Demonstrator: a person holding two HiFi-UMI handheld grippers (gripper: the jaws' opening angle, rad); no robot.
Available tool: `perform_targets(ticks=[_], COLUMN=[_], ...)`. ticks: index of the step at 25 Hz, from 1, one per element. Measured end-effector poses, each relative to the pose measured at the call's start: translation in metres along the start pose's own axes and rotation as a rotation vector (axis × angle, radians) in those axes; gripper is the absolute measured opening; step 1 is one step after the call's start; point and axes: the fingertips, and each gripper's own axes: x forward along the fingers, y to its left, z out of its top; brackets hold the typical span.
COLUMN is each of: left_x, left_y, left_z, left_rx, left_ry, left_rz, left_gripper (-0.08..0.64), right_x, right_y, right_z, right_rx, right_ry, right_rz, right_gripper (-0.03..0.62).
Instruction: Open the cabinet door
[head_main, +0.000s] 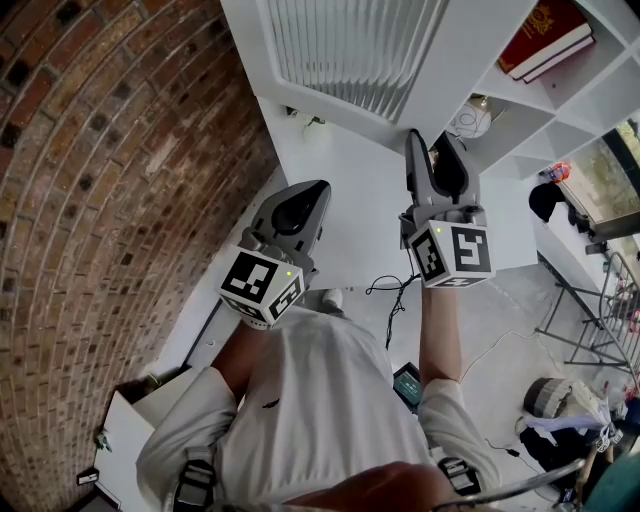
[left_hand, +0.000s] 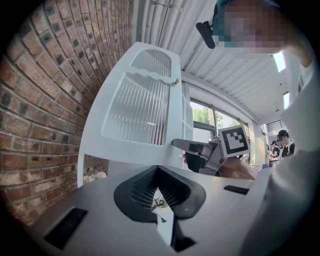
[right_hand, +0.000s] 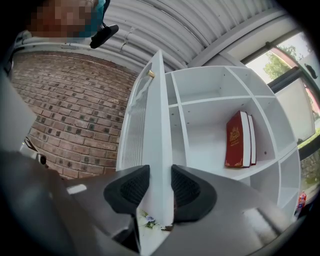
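The white cabinet door (head_main: 350, 50) with its ribbed panel stands ajar from the shelf unit. Its free edge (right_hand: 156, 130) runs straight between my right gripper's jaws, and both black pads press on it. In the head view my right gripper (head_main: 432, 145) reaches up to that edge. From the left gripper view, the door (left_hand: 140, 110) fills the middle and the right gripper (left_hand: 197, 149) holds its right edge. My left gripper (head_main: 300, 208) hangs below the door, apart from it. Its jaws (left_hand: 157, 172) are shut with nothing between them.
A brick wall (head_main: 100, 200) runs close along the left of the door. Behind the door are open white shelves (right_hand: 210, 100) with red books (right_hand: 236, 140) and a round white ornament (head_main: 468, 120). Cables (head_main: 390, 290) lie on the floor below.
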Motion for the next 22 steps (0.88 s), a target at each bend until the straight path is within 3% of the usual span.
perform_targets(ticks=[22], left_x=[-0.046], left_y=[0.01], left_z=[-0.009], left_rx=[-0.049], left_ry=[0.018], left_rz=[-0.023], left_gripper=[0.009], right_x=[-0.03], right_y=[0.034], right_z=[0.006], right_rx=[-0.013], right_ry=[-0.001], right_rz=[-0.067], right_gripper=[0.129])
